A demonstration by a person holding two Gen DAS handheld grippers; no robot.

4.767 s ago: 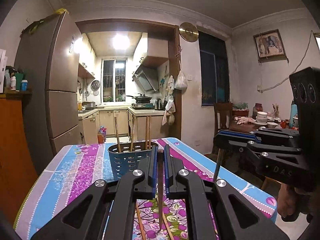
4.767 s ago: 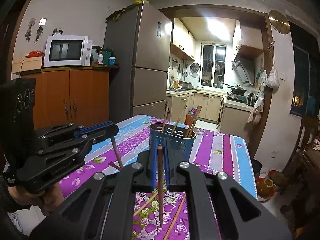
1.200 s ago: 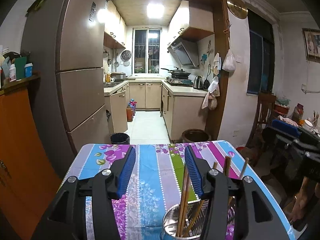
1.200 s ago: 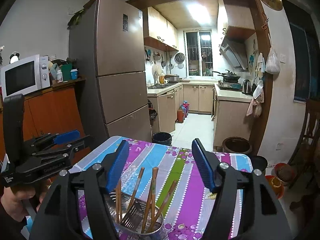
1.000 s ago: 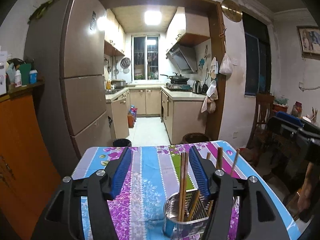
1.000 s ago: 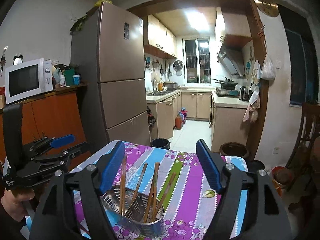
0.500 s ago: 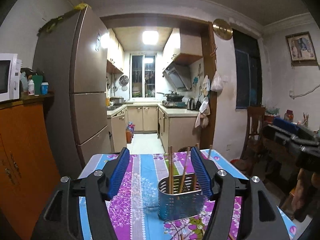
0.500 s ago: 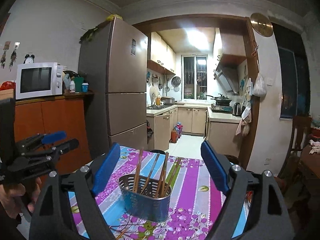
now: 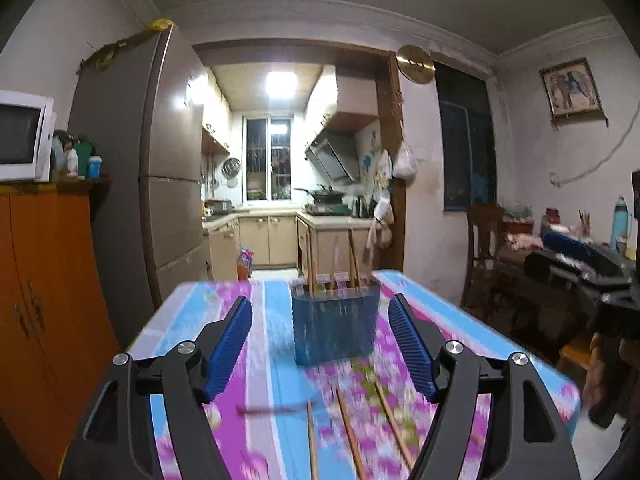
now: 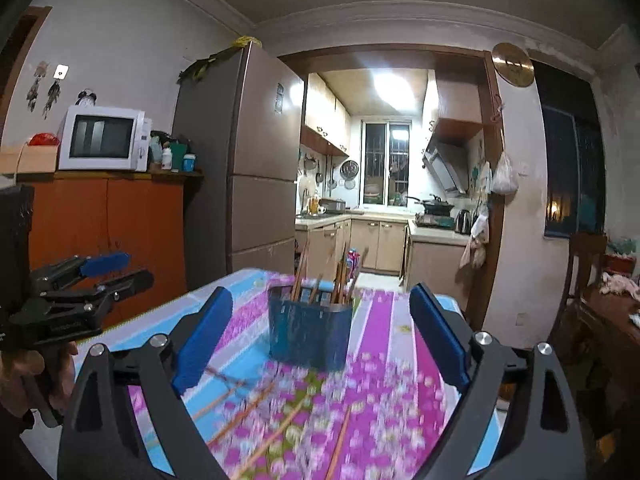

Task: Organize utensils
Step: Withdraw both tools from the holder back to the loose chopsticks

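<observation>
A blue perforated utensil holder [image 9: 335, 326] stands on the flowered tablecloth and holds several upright wooden chopsticks [image 9: 352, 258]. It also shows in the right wrist view [image 10: 309, 334]. Loose chopsticks [image 9: 350, 432] lie on the cloth in front of it, also seen in the right wrist view [image 10: 244, 406]. My left gripper [image 9: 320, 346] is open and empty, held back from the holder. My right gripper [image 10: 320, 340] is open and empty, also short of the holder. The left gripper shows at the left of the right wrist view [image 10: 80, 284].
The table [image 9: 192, 312] has a striped floral cloth. An orange cabinet [image 10: 108, 236] with a microwave [image 10: 102, 138] stands at the left beside a tall fridge [image 10: 244, 160]. A wooden chair [image 9: 486, 248] and a cluttered side table [image 9: 560, 240] are at the right.
Both grippers, once shut on a chopstick each, opened over the holder and left the chopsticks in it. Both have since pulled back and lowered, so the loose chopsticks come into view.
</observation>
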